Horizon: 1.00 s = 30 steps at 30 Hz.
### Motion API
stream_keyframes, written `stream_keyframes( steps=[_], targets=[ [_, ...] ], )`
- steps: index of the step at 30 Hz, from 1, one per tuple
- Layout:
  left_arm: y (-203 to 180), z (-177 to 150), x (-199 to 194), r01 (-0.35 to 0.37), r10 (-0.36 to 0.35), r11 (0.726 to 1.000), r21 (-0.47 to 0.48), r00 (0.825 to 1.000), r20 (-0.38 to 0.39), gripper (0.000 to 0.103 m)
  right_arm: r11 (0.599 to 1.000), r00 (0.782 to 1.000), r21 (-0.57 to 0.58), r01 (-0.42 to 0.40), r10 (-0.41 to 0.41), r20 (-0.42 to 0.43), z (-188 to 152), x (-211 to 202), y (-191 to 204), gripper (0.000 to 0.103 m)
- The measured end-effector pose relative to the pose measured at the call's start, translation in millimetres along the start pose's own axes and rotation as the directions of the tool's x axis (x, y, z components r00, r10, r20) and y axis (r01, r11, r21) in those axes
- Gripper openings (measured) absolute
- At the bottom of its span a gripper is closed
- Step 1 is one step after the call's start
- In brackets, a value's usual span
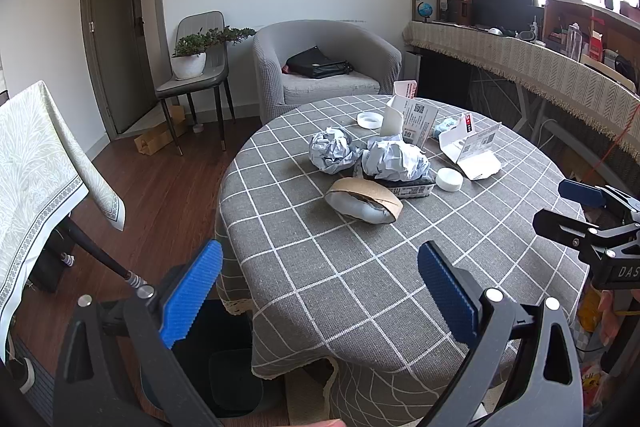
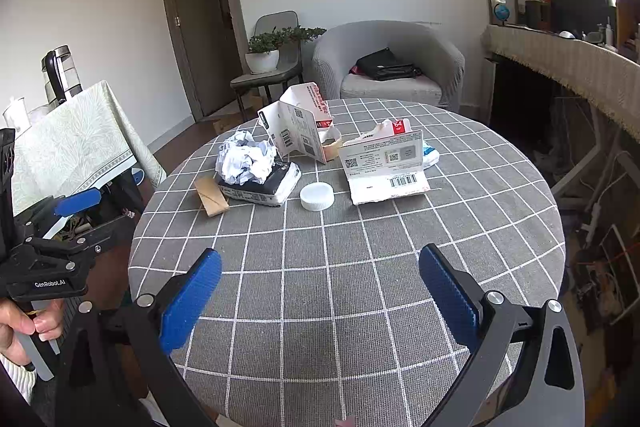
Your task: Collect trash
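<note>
The round table (image 1: pixel 360 287) in grey checked cloth holds the trash. Two crumpled paper balls (image 1: pixel 334 151) (image 1: pixel 396 159) lie mid-table, the right one on a dark packet (image 1: pixel 412 189). In front lies a flattened brown cardboard roll (image 1: pixel 362 201). A white cap (image 1: pixel 449 179), a white ring (image 1: pixel 369 119) and torn white cartons (image 1: pixel 472 147) sit behind. My left gripper (image 1: pixel 320 251) hangs open over the near cloth, holding nothing. My right gripper (image 2: pixel 320 255) is also open and empty, short of the white cap (image 2: pixel 317 197) and a torn carton (image 2: pixel 384 163).
A grey armchair (image 1: pixel 328 67) with a black bag and a chair with a potted plant (image 1: pixel 192 59) stand beyond the table. A cloth-covered side table (image 1: pixel 40 167) is at the left, a long fringed counter (image 1: pixel 540 67) at the right. A hand (image 2: pixel 24 323) holds the left gripper's handle.
</note>
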<state>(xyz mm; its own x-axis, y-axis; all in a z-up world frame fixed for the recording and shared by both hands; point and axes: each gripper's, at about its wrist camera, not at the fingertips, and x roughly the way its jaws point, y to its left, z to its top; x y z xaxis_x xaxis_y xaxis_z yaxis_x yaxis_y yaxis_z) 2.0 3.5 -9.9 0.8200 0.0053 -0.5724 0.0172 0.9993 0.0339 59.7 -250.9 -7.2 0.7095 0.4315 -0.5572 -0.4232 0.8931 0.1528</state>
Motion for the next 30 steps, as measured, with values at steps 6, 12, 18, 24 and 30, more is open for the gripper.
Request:
stream_keyframes(
  steps=[6,12,18,24,30],
  targets=[
    [0.2,0.0,0.2,-0.001,0.001,1.000,0.001,1.000,0.000,0.100,1.000,1.000,-0.001,-0.001,0.001,0.000,0.6,-0.7,-0.7,0.100],
    [2.2,0.0,1.8,0.002,-0.002,1.000,-0.002,1.000,-0.002,0.100,1.000,1.000,0.000,-0.002,0.002,0.000,0.9,-0.4,-0.6,0.100],
    [4.0,-1.7,3.9,0.004,-0.004,1.000,-0.003,1.000,-0.002,0.100,1.000,1.000,0.001,-0.001,0.001,0.001,0.7,0.1,-1.4,0.100],
    [0.6,3.6,-1.5,-0.004,0.004,1.000,0.025,1.000,0.000,0.100,1.000,1.000,0.000,-0.001,0.001,0.000,2.1,0.2,0.3,0.100],
    [6.3,9.3,3.3,0.011,-0.011,0.999,0.034,1.000,-0.005,0.100,1.000,1.000,-0.001,-0.011,0.011,0.001,8.1,1.6,6.3,0.100]
  ],
)
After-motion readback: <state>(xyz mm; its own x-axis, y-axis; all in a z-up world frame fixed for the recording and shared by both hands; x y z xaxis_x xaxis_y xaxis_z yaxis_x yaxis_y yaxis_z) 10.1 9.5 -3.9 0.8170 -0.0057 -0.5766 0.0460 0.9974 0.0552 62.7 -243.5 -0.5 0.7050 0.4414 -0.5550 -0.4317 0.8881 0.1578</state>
